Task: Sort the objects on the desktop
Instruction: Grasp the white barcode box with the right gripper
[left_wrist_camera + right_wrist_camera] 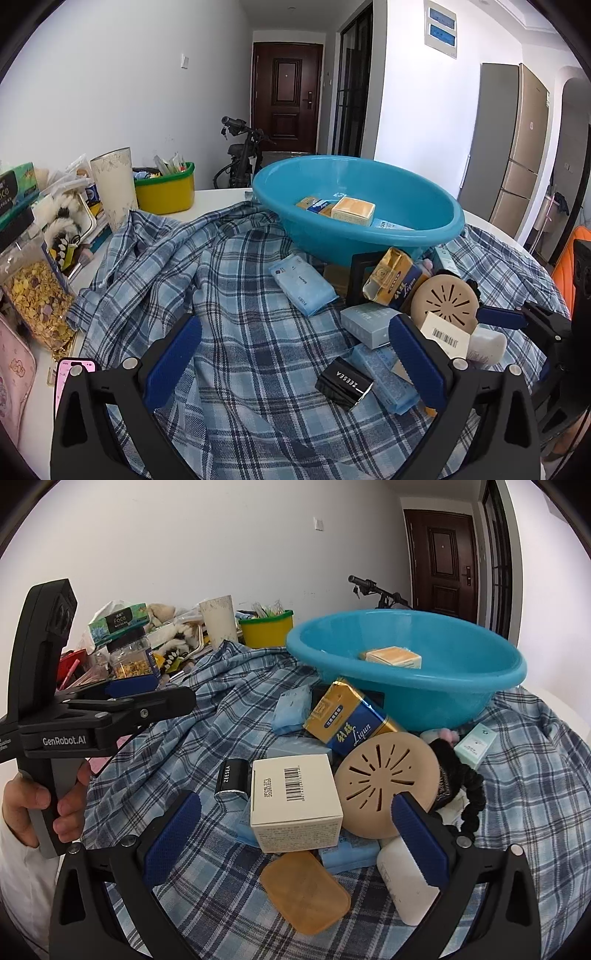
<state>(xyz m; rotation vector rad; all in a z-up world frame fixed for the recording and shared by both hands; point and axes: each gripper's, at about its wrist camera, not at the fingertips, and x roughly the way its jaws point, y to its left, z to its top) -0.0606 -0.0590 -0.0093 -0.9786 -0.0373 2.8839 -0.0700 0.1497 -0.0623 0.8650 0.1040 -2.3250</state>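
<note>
Between my left jaws lies only bare plaid cloth, an open lane toward the blue basin. My right jaws face a crowded heap: white box, tan disc, white bottle, orange pad. Clutter walls the counter's left edge.

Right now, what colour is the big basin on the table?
The basin is turquoise blue, clearest in the right wrist view.
</note>
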